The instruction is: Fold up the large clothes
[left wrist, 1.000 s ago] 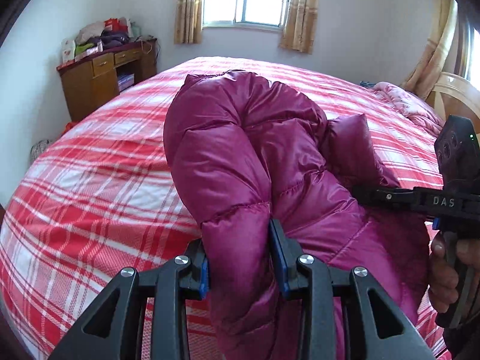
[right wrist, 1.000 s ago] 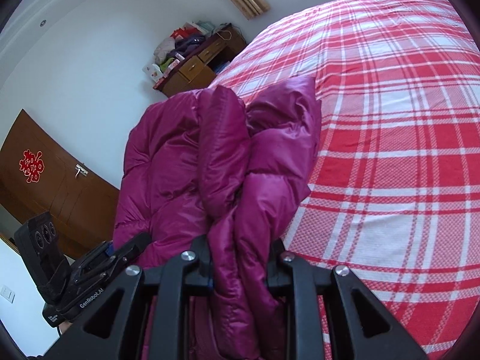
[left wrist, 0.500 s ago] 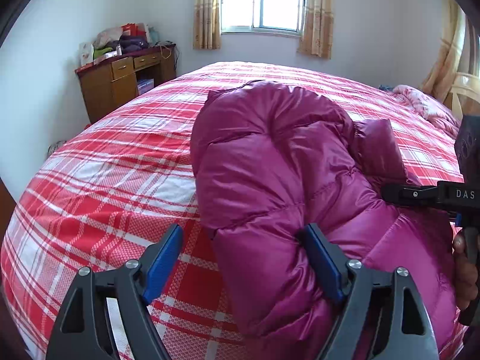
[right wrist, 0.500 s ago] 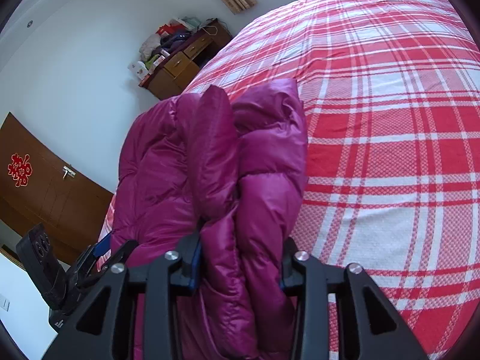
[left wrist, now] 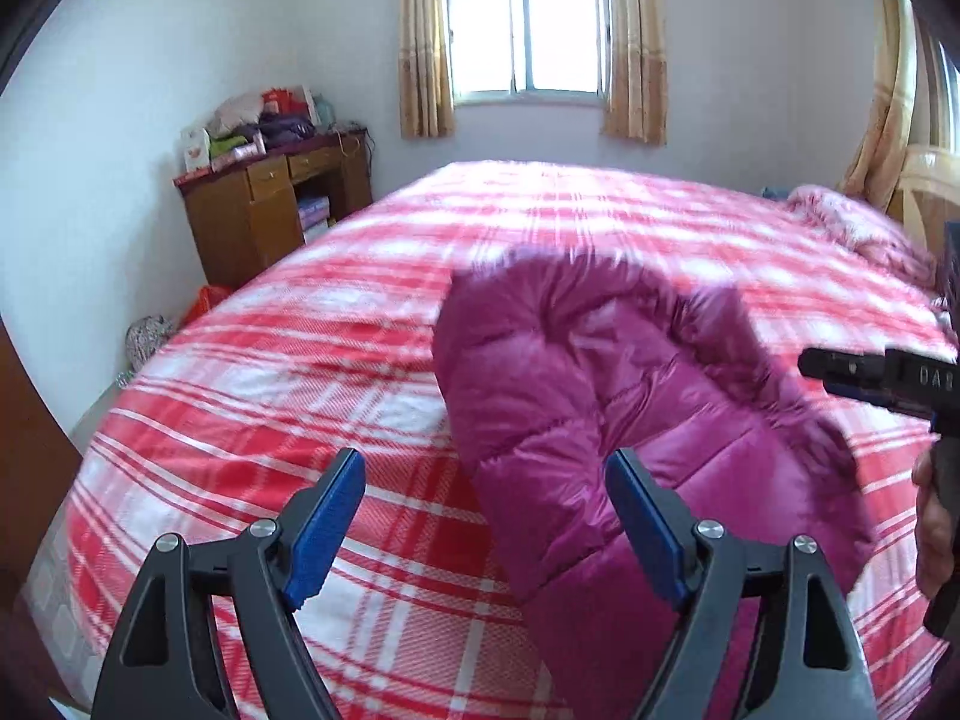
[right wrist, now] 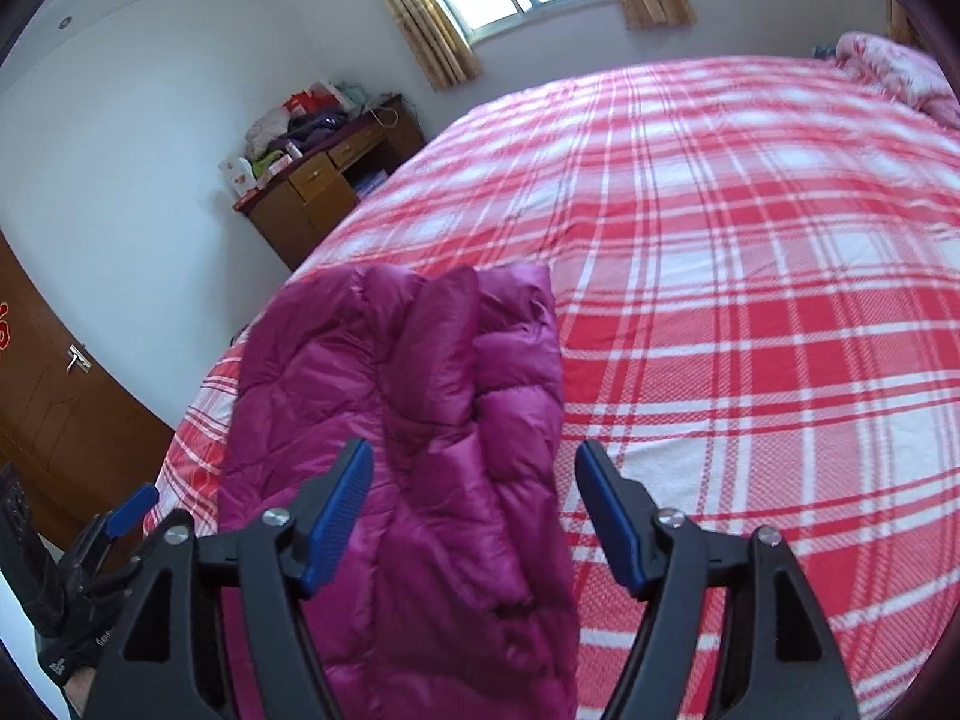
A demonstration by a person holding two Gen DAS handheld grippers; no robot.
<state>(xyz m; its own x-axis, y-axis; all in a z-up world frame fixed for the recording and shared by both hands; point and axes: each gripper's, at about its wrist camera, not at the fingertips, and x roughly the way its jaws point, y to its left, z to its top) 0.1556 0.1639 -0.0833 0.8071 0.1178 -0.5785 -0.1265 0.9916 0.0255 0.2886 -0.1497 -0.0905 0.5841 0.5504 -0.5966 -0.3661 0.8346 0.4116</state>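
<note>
A magenta puffer jacket (left wrist: pixel 600 396) lies folded in a bundle on the red and white plaid bed (left wrist: pixel 336 360). My left gripper (left wrist: pixel 486 528) is open and empty, just above the jacket's near edge. My right gripper (right wrist: pixel 474 516) is open and empty too, over the jacket's (right wrist: pixel 420 396) other end. The right gripper also shows at the right edge of the left wrist view (left wrist: pixel 840 369). The left gripper also shows at the lower left of the right wrist view (right wrist: pixel 129 513).
A wooden desk (left wrist: pixel 270 210) piled with clutter stands by the far left wall. A window with curtains (left wrist: pixel 531 36) is behind the bed. A pink blanket (left wrist: pixel 852 228) lies at the bed's far right. A brown wardrobe (right wrist: pixel 54 396) stands at left.
Both grippers have opened and let go of the jacket. It has dropped onto the bed, and both grippers have pulled back from it.
</note>
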